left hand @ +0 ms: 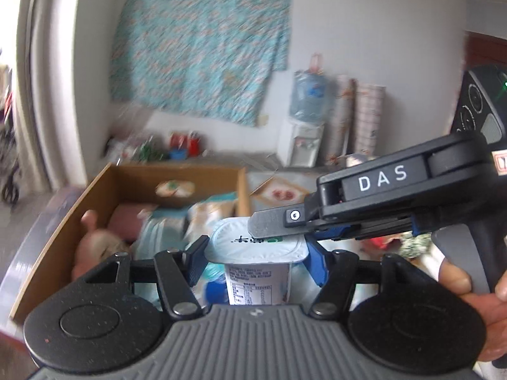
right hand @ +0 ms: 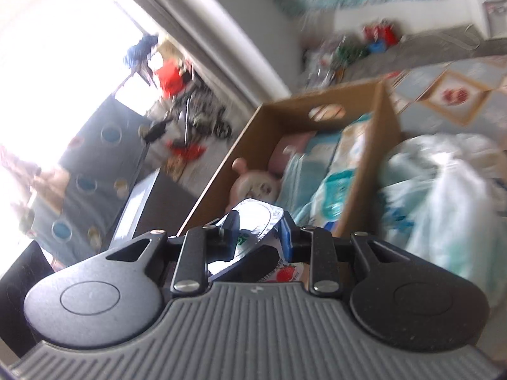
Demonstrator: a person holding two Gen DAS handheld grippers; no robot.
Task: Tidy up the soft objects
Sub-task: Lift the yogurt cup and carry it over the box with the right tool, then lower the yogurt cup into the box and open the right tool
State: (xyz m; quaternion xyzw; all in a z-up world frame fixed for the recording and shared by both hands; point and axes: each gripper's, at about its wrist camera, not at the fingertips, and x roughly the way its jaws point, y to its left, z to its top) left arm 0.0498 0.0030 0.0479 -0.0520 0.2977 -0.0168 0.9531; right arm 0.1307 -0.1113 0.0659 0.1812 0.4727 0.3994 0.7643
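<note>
The left gripper [left hand: 255, 253] has its jaws narrowed onto one white yogurt cup [left hand: 258, 264], pressing its sides just under the foil lid, the cup upright between them. The right gripper [left hand: 275, 226] comes in from 3 o'clock and its jaws pinch the lid's edge; in the right wrist view the right gripper [right hand: 258, 232] is closed on the foil lid [right hand: 256, 218], which looks bent upward, though blur hides how much. One hand [left hand: 469, 288] shows at 4 o'clock on the right gripper's handle. Beyond the cup, from 9 to 12 o'clock, stands one open cardboard box [left hand: 63, 221] holding one pink plush toy [left hand: 95, 237] and several soft packs [left hand: 164, 224], too blurred to count. At 3 o'clock of the box in the right wrist view lies one white plastic bag [right hand: 443, 196].
</note>
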